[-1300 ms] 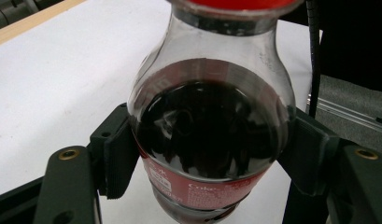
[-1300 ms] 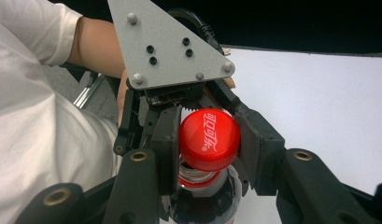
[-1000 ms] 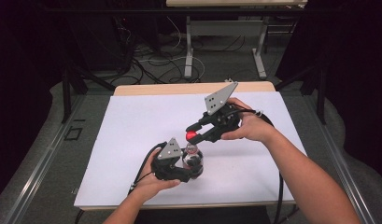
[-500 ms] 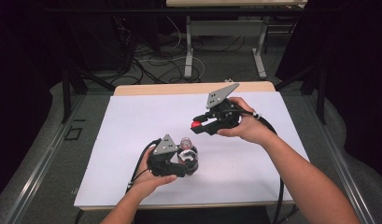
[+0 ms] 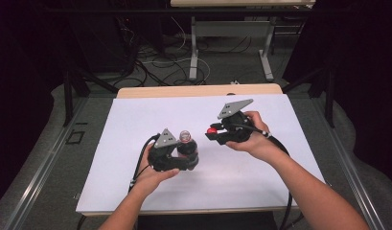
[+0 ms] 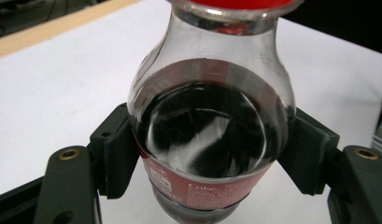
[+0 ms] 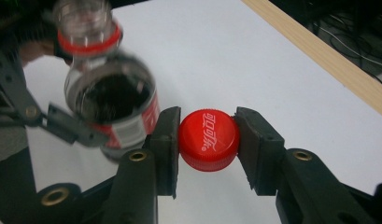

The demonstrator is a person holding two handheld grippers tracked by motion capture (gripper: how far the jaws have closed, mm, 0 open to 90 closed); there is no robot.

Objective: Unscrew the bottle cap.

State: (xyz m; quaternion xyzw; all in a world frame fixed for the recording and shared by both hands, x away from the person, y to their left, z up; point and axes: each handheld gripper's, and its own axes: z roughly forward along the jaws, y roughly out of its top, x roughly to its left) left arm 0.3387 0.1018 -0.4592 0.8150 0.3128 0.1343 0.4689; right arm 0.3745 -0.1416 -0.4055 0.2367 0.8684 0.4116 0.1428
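A small cola bottle (image 5: 185, 139) with dark liquid and a red label stands uncapped over the white sheet. My left gripper (image 5: 188, 149) is shut on its body; in the left gripper view the bottle (image 6: 209, 121) sits between both pads (image 6: 115, 156). A red cap (image 5: 212, 131) is clamped in my right gripper (image 5: 213, 133), a short way right of the bottle. In the right gripper view the cap (image 7: 208, 139) shows its printed top between the pads, and the open-necked bottle (image 7: 107, 88) stands behind at the left.
A white sheet (image 5: 136, 120) covers most of the wooden table (image 5: 193, 90). Behind the table stand desk legs (image 5: 194, 48) and loose cables (image 5: 150, 60) on the floor. Metal rails (image 5: 45, 163) run along both sides.
The right gripper has pulled away to the right with the red cap, off the bottle's neck. The left gripper has shifted slightly left and nearer with the bottle.
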